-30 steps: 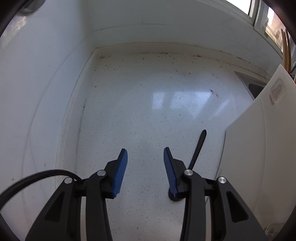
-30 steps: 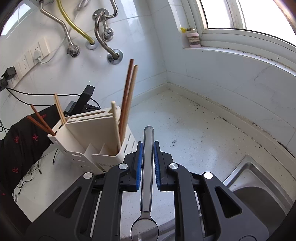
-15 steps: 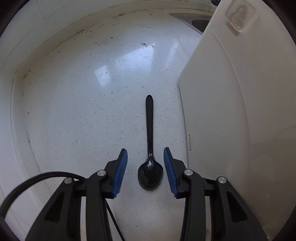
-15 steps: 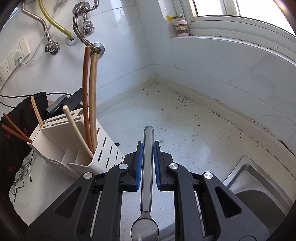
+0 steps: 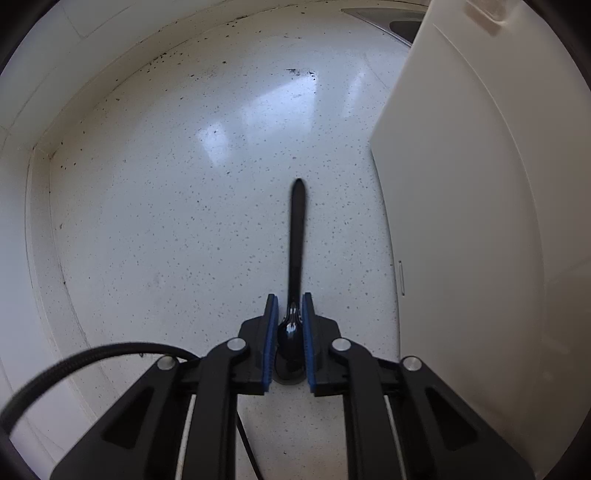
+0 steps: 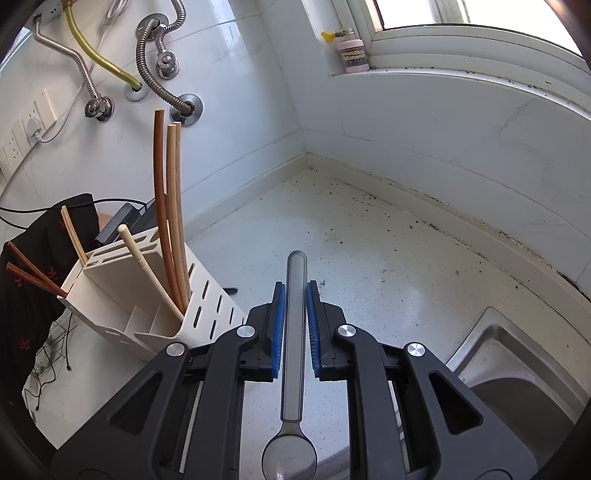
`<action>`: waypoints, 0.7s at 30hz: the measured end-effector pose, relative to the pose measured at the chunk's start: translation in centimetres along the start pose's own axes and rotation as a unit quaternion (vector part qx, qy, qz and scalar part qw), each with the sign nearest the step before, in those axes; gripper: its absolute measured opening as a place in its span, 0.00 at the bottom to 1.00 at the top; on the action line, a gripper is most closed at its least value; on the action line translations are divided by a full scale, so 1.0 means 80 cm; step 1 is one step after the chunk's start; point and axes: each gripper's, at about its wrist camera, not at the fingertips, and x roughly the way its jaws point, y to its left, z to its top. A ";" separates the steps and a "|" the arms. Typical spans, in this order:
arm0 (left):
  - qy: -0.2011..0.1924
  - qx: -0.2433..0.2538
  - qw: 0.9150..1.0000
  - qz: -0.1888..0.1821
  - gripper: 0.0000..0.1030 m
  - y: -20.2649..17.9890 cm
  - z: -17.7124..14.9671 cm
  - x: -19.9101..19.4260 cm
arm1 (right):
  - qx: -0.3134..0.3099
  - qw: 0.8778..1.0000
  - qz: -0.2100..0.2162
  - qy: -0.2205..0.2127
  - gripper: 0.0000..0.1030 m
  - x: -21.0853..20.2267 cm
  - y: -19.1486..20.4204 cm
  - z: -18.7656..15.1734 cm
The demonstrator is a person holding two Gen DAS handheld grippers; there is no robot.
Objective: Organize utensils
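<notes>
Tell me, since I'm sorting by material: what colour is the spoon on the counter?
Glossy black spoon, clearest in the left wrist view.

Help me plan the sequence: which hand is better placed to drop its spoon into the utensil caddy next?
Right, probably. The right gripper holds the silver spoon in the air, with the caddy open just ahead of it. The left gripper has just closed around the black spoon, which lies on the counter.

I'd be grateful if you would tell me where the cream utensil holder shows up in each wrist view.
Left wrist: the cream utensil holder fills the right side as a plain wall, beside the black spoon.
Right wrist: it stands at left, chopsticks inside.
Shared landmark: the steel sink, top right and bottom right.
</notes>
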 end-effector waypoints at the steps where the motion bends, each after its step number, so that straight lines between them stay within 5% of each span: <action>1: 0.000 -0.006 1.000 -0.003 0.09 0.001 -0.001 0.000 | -0.001 1.000 -0.002 -0.003 0.11 -0.002 0.002 0.000; 8: -0.054 -0.072 0.996 0.008 0.09 0.021 -0.027 -0.008 | -0.005 1.000 0.003 -0.016 0.11 -0.019 0.015 0.003; 12: -0.122 -0.133 0.983 0.029 0.09 0.039 -0.041 -0.037 | -0.002 1.000 0.005 -0.026 0.11 -0.033 0.017 0.006; 17: -0.197 -0.217 0.953 0.078 0.09 0.056 -0.079 -0.080 | -0.004 0.999 0.012 -0.047 0.11 -0.053 0.026 0.011; 21: -0.256 -0.288 0.914 0.124 0.09 0.057 -0.117 -0.112 | -0.005 0.998 0.020 -0.063 0.11 -0.069 0.035 0.013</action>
